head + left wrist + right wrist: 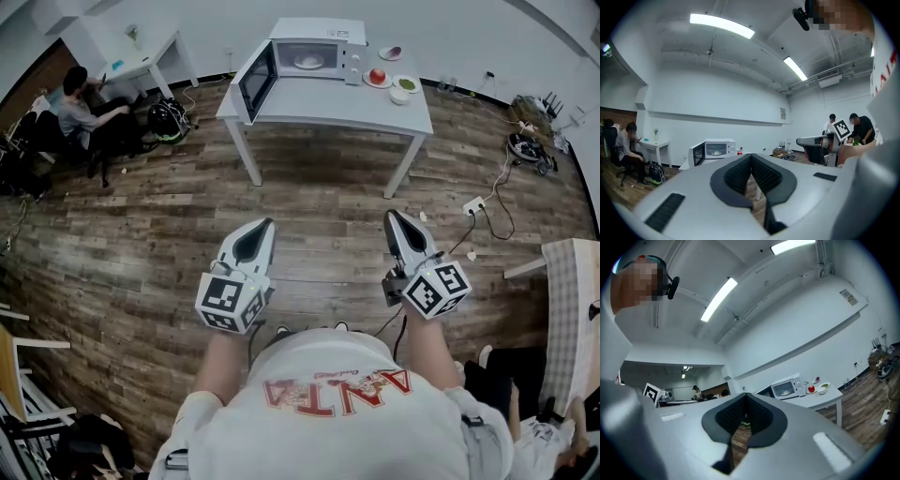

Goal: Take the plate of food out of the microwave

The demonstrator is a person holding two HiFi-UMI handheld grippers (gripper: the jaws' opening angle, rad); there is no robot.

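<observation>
Both grippers are up in front of the person, well short of the target and hovering over the brown plank floor (141, 234) with its streaky wood grain. The left gripper (263, 225) is clenched: its own view shows the two ribbed black pads pressed together at the tip, nothing caught between them. Same on the other side, where the right gripper (393, 217) has its dark textured pads closed tight on nothing, set in a smooth grey shell. Across the floor stands a white, square-edged tabletop (328, 103) on four slim legs, and on it sits the boxy white microwave (319, 33) with its dark-windowed door (258, 82) swung wide to the left. Inside the lit cavity sits the plate of food (308, 62), round and pale, well apart from both grippers. Just right of the microwave there's a saucer with something red (377, 77), a dish with green contents (407, 83), a small white bowl (399, 95) and another small plate (391, 52) near the back edge. Off to the far left, a seated person (80, 112) is at a white desk (141, 61).
</observation>
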